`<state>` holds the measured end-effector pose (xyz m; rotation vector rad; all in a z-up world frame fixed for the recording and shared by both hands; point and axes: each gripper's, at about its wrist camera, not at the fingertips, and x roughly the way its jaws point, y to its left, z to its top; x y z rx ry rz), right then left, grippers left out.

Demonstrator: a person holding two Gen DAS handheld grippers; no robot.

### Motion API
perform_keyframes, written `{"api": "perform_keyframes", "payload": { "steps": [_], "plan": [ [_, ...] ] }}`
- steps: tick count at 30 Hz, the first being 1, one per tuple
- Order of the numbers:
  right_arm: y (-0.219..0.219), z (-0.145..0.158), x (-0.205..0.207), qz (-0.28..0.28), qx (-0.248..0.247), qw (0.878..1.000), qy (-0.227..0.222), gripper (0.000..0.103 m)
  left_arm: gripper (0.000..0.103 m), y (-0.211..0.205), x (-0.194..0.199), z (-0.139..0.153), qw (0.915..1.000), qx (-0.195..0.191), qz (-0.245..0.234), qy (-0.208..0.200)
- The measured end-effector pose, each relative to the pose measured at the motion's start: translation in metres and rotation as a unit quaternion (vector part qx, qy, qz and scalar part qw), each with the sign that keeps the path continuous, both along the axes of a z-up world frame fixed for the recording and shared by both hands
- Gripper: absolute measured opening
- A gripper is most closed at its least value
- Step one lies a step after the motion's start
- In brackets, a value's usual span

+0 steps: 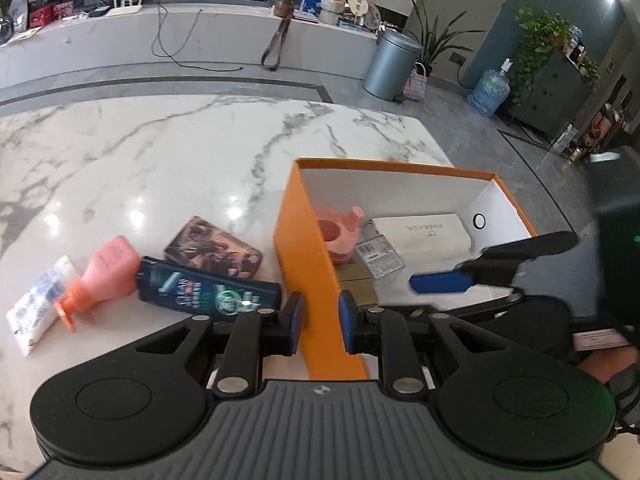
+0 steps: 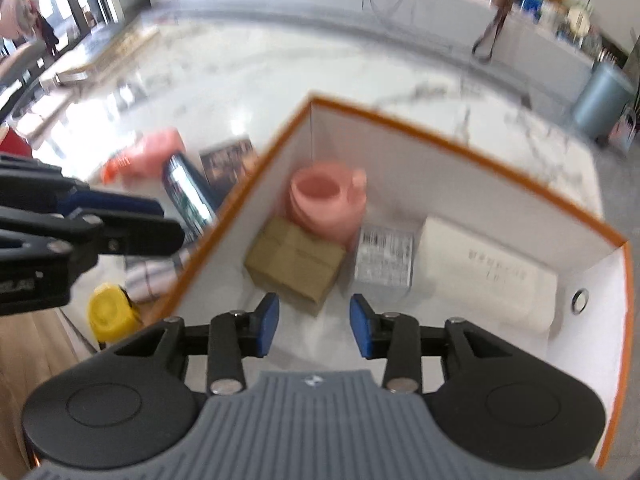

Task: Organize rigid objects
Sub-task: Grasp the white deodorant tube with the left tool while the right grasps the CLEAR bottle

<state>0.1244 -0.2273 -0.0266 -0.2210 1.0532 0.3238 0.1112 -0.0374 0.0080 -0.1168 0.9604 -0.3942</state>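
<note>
An orange box [image 1: 308, 248] with white inside stands on the marble table [image 1: 160, 160]. In it are a pink cup [image 2: 320, 192], a tan carton [image 2: 296, 264], a labelled packet [image 2: 386, 258] and a white package [image 2: 488, 272]. My right gripper [image 2: 316, 326] hangs open over the box's near end, with nothing between its pads. My left gripper [image 1: 320, 320] is shut and holds nothing. It sits just outside the box's left wall, which shows through the narrow gap. Beside it lie a dark bottle [image 1: 208, 288], a pink bottle [image 1: 108, 272] and a brown pictured box [image 1: 216, 248].
A white and blue packet [image 1: 36, 304] lies at the far left. A yellow object [image 2: 110, 312] and a striped item [image 2: 156, 272] sit near the table's front edge by the box corner. Bare marble stretches beyond the box. The right wrist view is blurred.
</note>
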Motion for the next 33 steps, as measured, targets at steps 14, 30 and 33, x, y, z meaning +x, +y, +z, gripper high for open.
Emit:
{"api": "perform_keyframes", "payload": {
  "steps": [14,30,33],
  "plan": [
    [0.083,0.022,-0.022,0.148,-0.004,0.984,-0.101,0.033,0.024,0.057,-0.015,-0.006,0.9965,0.076,0.019,0.028],
    [0.131,-0.026,0.014,0.220,-0.073,0.971,-0.055,0.032,0.027,0.094,0.009,-0.030,0.9929,0.117,0.001,0.021],
    [0.137,-0.031,0.027,0.222,-0.081,0.970,-0.049,0.032,0.034,0.102,0.020,-0.032,0.9909,0.134,-0.008,0.013]
  ]
}}
